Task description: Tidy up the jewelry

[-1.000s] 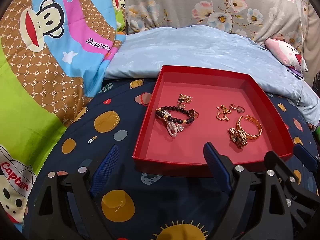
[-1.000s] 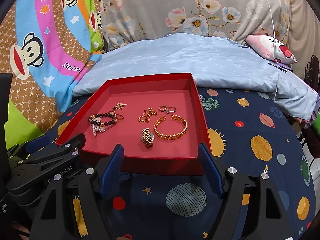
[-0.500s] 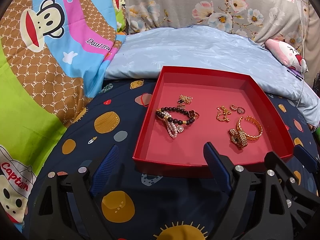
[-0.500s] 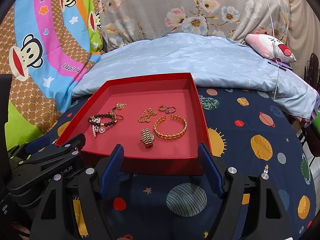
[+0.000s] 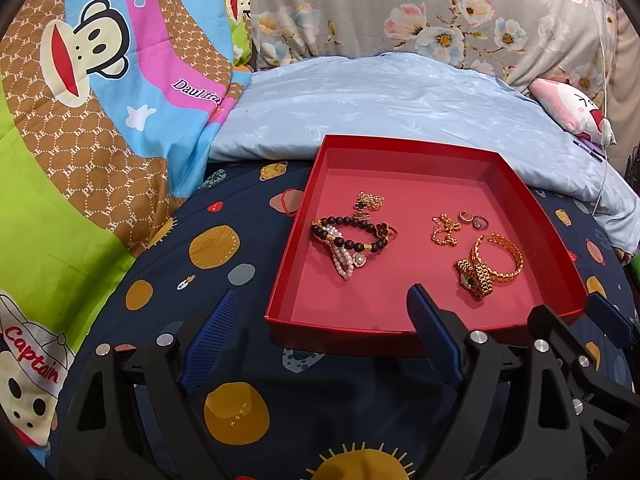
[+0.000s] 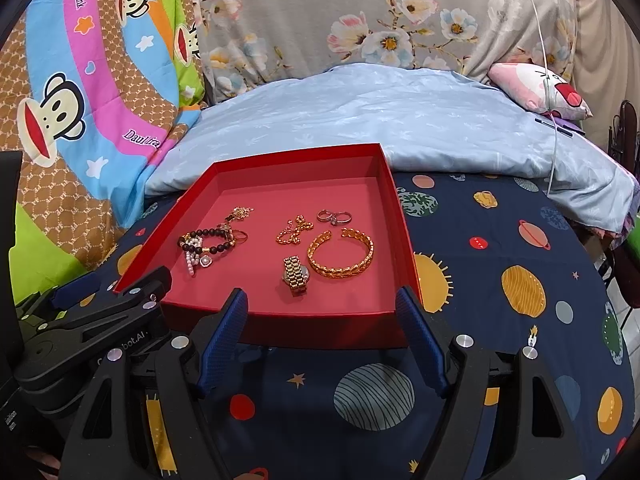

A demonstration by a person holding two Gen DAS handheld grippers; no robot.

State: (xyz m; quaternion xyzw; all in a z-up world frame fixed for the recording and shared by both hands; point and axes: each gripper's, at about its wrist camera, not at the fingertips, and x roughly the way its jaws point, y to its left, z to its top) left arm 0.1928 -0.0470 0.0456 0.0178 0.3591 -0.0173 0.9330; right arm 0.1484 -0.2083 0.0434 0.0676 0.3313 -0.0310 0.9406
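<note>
Red tray (image 6: 394,216) on my planet-print bedsheet (image 6: 520,280) holds one gold bangle (image 6: 341,253), one gold watch (image 6: 296,276), one dark bead bracelet (image 6: 206,242) with a pearl strand, two gold chains (image 6: 294,231), and two rings (image 6: 334,217). My left hand-held gripper (image 5: 318,336) and right hand-held gripper (image 6: 320,338) both hang spread before the near wall, holding nothing.

Readable from my cams: "Daulfra…" on pink stripe of quilt (image 5: 120,92); "Captain" on its cap print; "…bot.AI" partly legible on my left gripper (image 6: 100,320) body.
</note>
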